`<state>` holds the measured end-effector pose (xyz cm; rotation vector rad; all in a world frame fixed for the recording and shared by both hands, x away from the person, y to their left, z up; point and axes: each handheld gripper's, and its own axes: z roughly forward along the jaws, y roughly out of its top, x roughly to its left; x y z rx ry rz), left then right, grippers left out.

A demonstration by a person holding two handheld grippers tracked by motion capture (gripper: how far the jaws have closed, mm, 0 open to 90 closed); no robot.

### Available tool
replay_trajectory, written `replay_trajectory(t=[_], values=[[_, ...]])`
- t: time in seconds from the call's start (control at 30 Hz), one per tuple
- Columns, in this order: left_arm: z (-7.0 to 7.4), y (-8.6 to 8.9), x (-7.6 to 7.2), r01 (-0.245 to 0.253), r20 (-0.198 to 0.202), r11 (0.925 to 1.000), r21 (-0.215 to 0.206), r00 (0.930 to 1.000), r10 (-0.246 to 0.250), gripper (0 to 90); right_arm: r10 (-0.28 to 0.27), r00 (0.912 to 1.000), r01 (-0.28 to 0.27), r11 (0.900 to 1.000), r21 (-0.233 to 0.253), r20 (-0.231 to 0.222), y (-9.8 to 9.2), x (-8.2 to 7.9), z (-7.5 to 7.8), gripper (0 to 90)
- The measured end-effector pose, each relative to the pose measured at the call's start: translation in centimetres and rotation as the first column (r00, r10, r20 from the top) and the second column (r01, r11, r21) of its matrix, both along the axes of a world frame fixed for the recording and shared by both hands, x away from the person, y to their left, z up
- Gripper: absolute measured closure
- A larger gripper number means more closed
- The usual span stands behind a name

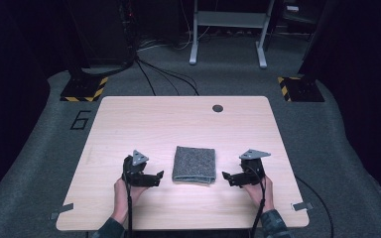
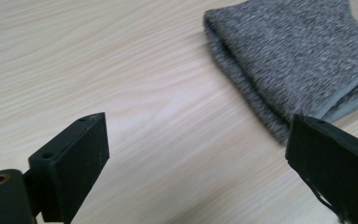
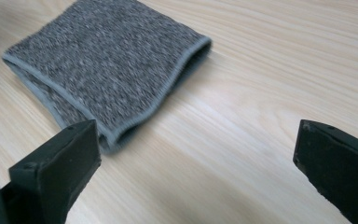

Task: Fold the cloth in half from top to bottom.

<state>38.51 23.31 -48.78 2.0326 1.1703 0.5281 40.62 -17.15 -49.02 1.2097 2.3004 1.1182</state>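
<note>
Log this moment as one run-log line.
left gripper: open, beside cloth | right gripper: open, beside cloth | folded grey cloth: flat on table, untouched

1 folded grey cloth [image 1: 194, 164], 2 grippers: L [image 1: 158, 177] & R [image 1: 226, 177], 1 table [image 1: 178, 119], 2 hands

Rough grey cloth [image 1: 194, 164]; smooth matt wooden table [image 1: 178, 119].

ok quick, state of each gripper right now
left gripper: open, holding nothing, beside the folded grey cloth.
right gripper: open, holding nothing, on the cloth's other side.
</note>
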Motion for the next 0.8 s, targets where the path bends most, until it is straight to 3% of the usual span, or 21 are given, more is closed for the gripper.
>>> replay_trajectory(t=[0.17,0.23,0.43,0.47,0.53,0.6,0.67,0.8], values=[[-0.8,2.1,-0.9,-0.048,-0.015,0.9987,0.016,0.9987,0.049,7.2,-0.047,0.9989,0.047,0.999,-0.02,0.002,-1.9,-1.2,-0.5,0.1],[-1.6,3.7,-1.6,-0.1,-0.026,0.9948,0.017,0.9945,0.101,7.0,-0.084,0.9965,0.084,0.996,-0.035,-0.002,-3.6,-1.8,-1.2,0.1],[-3.0,6.3,-2.5,-0.168,-0.043,0.9856,0.017,0.9847,0.169,6.0,-0.161,0.9868,0.159,0.986,-0.054,-0.021,-6.5,-2.7,-2.5,0.1],[-3.3,7.1,-2.7,-0.193,-0.051,0.9811,0.019,0.9798,0.193,5.6,-0.189,0.9816,0.187,0.98,-0.073,-0.024,-7.4,-3.0,-3.0,0.0],[-3.5,7.5,-2.8,-0.201,-0.052,0.9795,0.017,0.9782,0.201,5.1,-0.21,0.9775,0.207,0.975,-0.085,-0.02,-8.1,-3.2,-3.6,0.0],[-4.0,8.2,-2.8,-0.228,-0.052,0.9733,0.026,0.9719,0.229,4.4,-0.225,0.9741,0.223,0.971,-0.083,-0.017,-8.4,-3.3,-3.7,0.0],[-4.3,8.5,-2.9,-0.236,-0.039,0.9712,0.029,0.9706,0.237,3.7,-0.223,0.9747,0.221,0.969,-0.111,-0.005,-8.4,-3.1,-3.9,0.0],[-4.4,8.6,-3.0,-0.237,-0.03,0.9713,0.025,0.971,0.237,3.6,-0.21,0.9777,0.209,0.972,-0.106,-0.003,-8.3,-2.9,-4.0,0.0]])
